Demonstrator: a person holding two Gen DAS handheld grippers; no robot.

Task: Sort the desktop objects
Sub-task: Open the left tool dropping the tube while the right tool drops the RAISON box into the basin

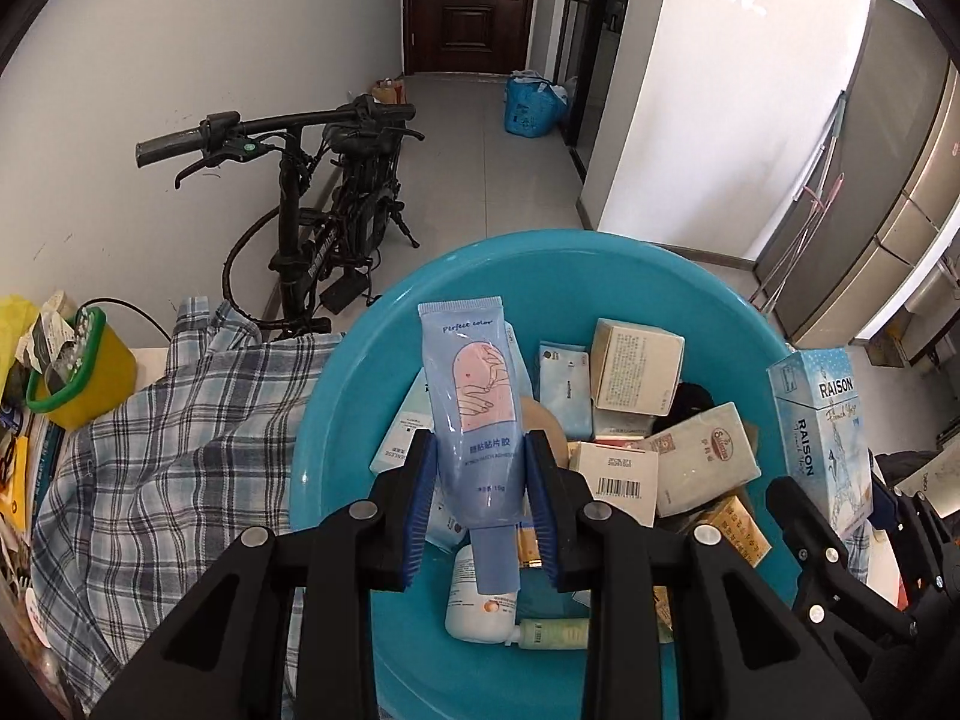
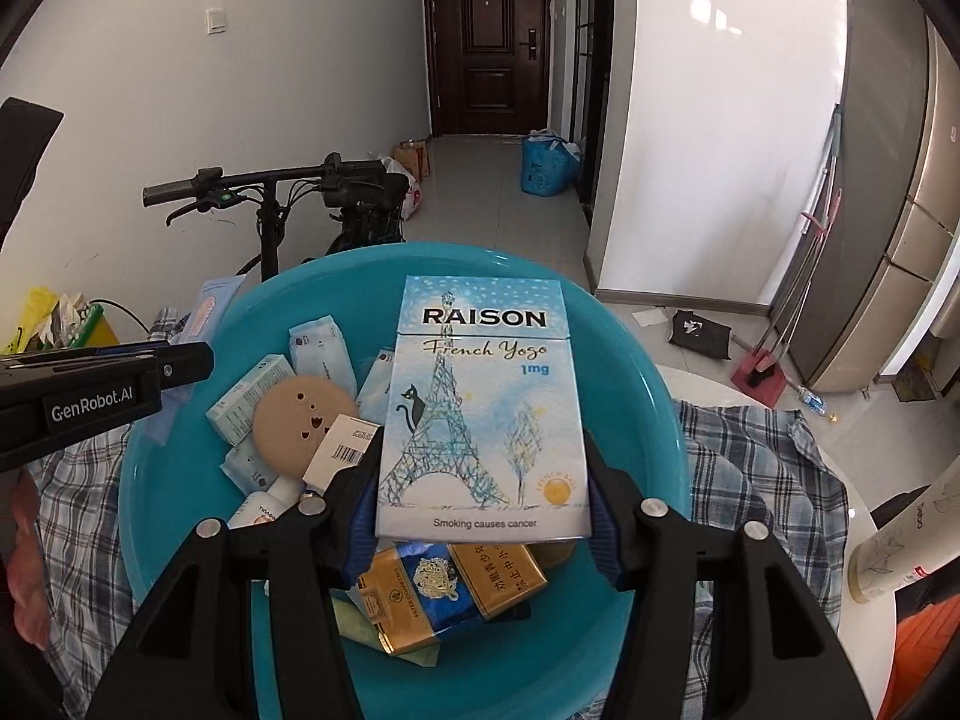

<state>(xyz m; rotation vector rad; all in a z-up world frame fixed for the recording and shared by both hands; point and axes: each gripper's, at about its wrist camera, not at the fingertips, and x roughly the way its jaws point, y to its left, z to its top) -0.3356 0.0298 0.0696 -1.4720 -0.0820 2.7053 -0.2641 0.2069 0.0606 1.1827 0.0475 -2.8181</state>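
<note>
Both claws are loaded and hang over the round turquoise plastic basin (image 1: 336, 420), which fills the lower centre of each view. The left gripper (image 1: 480, 480) is clamped on a pale blue soft tube with a pink hand drawing (image 1: 474, 414) — its blue pads press the tube's lower body, the cap end pointing down toward the camera. The right gripper (image 2: 483, 516) is clamped on a light blue flat cardboard cigarette pack printed with a tower (image 2: 483, 408), held by its two long edges near the bottom. The basin already holds many things: small white and beige boxes (image 1: 636, 366), a gold and blue cigarette pack (image 2: 444, 594), a round tan disc (image 2: 303, 423), a white bottle (image 1: 480, 600). So I judge the sorting is well advanced, and these two items are next to be dropped in. What is left on the desk I cannot tell; only a plaid cloth (image 1: 180, 450) shows around the basin.
</note>
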